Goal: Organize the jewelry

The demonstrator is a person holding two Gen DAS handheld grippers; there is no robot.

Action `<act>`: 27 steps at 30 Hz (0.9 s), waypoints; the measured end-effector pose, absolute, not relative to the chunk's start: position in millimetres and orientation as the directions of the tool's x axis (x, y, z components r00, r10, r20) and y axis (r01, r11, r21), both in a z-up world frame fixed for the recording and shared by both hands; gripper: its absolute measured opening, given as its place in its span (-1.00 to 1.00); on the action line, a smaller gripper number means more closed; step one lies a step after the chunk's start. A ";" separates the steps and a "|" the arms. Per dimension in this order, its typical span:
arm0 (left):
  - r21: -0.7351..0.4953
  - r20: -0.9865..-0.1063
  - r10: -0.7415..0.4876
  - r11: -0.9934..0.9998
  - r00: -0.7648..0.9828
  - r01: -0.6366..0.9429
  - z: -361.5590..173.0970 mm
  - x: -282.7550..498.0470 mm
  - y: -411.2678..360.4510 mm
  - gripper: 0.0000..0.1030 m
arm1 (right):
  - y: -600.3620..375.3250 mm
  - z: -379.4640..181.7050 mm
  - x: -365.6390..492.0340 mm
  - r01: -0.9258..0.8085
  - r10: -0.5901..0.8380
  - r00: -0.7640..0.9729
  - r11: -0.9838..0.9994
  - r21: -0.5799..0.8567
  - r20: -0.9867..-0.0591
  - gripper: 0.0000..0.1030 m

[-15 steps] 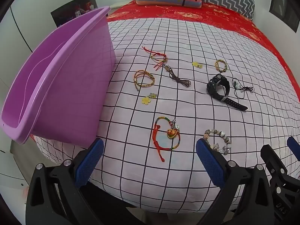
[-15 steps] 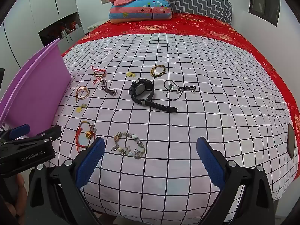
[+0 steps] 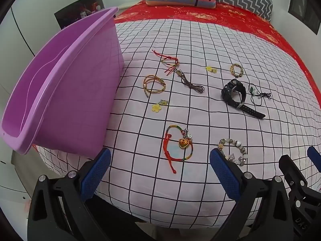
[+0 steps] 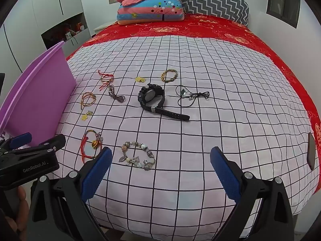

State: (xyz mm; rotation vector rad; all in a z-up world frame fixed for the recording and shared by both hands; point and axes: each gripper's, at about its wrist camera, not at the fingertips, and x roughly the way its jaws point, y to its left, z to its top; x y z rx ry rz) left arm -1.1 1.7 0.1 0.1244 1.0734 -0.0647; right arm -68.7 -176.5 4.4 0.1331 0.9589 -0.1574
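Observation:
Several pieces of jewelry lie on the checked sheet. A rainbow cord bracelet with a gold heart charm lies just ahead of my open left gripper. A grey bead bracelet lies ahead of my open right gripper, toward its left finger; it also shows in the left wrist view. A black watch, a thin black necklace, gold braided bracelets, a red cord bracelet and a brown cord lie farther back. A purple tub stands tilted at the left bed edge.
Yellow flower charms lie among the jewelry. A red quilt, folded bedding and a chevron pillow fill the far end. A dark phone lies at the right edge. The bed's front edge is under both grippers.

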 end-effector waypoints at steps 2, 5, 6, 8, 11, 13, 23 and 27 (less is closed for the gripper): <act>0.070 -0.880 0.008 0.991 0.475 0.114 0.3 -0.7 1.5 0.88 | -176.6 4.5 -68.5 0.192 -0.074 0.564 0.980 0.044 -0.822 0.82; 0.071 -0.880 0.008 0.991 0.475 0.114 0.4 -0.7 1.4 0.88 | -176.5 4.5 -68.6 0.192 -0.074 0.564 0.980 0.044 -0.822 0.82; 0.071 -0.880 0.008 0.991 0.474 0.114 0.4 -0.6 1.3 0.88 | -176.5 4.5 -68.6 0.192 -0.074 0.565 0.980 0.044 -0.822 0.82; 0.072 -0.881 0.009 0.991 0.473 0.114 0.2 -0.7 0.9 0.88 | -176.2 4.5 -68.6 0.191 -0.074 0.566 0.981 0.043 -0.821 0.82; 0.074 -0.882 0.010 0.991 0.471 0.116 -0.8 -0.3 -1.1 0.88 | -176.2 4.5 -68.3 0.189 -0.075 0.567 0.981 0.041 -0.820 0.82; 0.074 -0.882 0.011 0.991 0.472 0.116 -0.9 -0.6 -1.1 0.88 | -176.4 4.3 -68.0 0.188 -0.074 0.568 0.981 0.042 -0.820 0.82; 0.066 -0.884 0.004 0.991 0.468 0.115 -4.1 -0.7 0.0 0.88 | -176.1 2.3 -68.2 0.186 -0.069 0.569 0.981 0.047 -0.819 0.82; 0.050 -0.890 -0.007 0.992 0.457 0.113 -15.9 -1.2 4.0 0.88 | -175.8 -5.9 -69.9 0.177 -0.059 0.567 0.983 0.052 -0.822 0.82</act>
